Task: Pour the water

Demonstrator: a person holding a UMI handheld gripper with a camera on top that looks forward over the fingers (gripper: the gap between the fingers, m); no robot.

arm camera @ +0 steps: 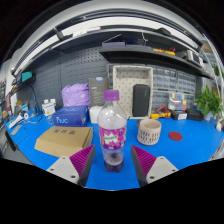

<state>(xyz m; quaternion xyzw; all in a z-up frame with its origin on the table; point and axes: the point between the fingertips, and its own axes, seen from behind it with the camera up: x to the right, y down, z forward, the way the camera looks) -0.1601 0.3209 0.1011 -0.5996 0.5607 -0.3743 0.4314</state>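
The gripper (112, 158) was open, its two purple pads (82, 159) set wide apart, and the bottle (112, 128) stood upright between them on the blue table (185, 145), with a clear gap at either side, so neither pad pressed on it. The bottle was clear plastic with a purple cap and a purple label band low on its body; how much water it held could not be read. Just beyond the right finger sat a small pale cup (149, 131), the likely target for pouring, near the bottle but not touching it. Beyond the left finger lay a flat cardboard box (63, 140), and behind that a blue box (70, 117) with a purple bag (75, 95) above it; a red disc (175, 135) lay farther off to the right, near a plant (209, 102). The risks, as I judged them: the bottle looked tall and narrow, so if one pad met it before the other it could be pushed over or skidded along the table; a grip taken on the slick label could slip once the bottle was tilted; the cap appeared to be on, so no water would leave until it was removed; and the cup was small and light, so a careless swing could knock it or spill water past its rim.
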